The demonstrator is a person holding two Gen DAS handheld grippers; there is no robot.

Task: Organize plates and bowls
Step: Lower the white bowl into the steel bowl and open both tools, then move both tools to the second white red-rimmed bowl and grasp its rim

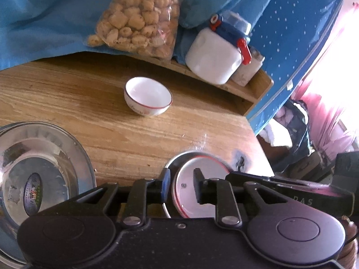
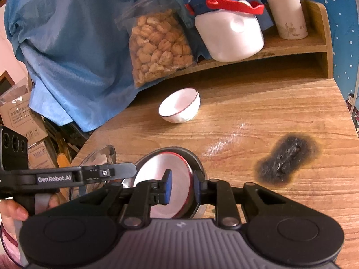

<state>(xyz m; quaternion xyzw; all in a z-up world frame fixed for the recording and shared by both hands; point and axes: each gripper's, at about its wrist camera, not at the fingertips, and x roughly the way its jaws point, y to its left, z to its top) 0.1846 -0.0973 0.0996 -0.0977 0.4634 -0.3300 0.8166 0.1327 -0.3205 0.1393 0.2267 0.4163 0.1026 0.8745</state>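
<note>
A small white bowl (image 1: 148, 96) with a red rim stands alone on the wooden table; it also shows in the right wrist view (image 2: 179, 106). A white red-rimmed plate (image 1: 202, 192) lies inside a steel dish (image 1: 174, 161) at the table's near edge. My left gripper (image 1: 180, 188) is open, its jaws straddling the plate's left rim. My right gripper (image 2: 182, 188) is open over the same plate (image 2: 157, 170), its jaws either side of the plate's right rim. A large steel bowl (image 1: 40, 172) sits to the left.
A raised wooden shelf (image 2: 291, 47) at the back holds a bag of snacks (image 2: 159, 44), a white jug (image 2: 231, 33) with a blue lid and a white flask (image 2: 287, 11). Blue cloth (image 2: 67, 44) hangs at the back left. A burn mark (image 2: 287, 159) scars the table at right.
</note>
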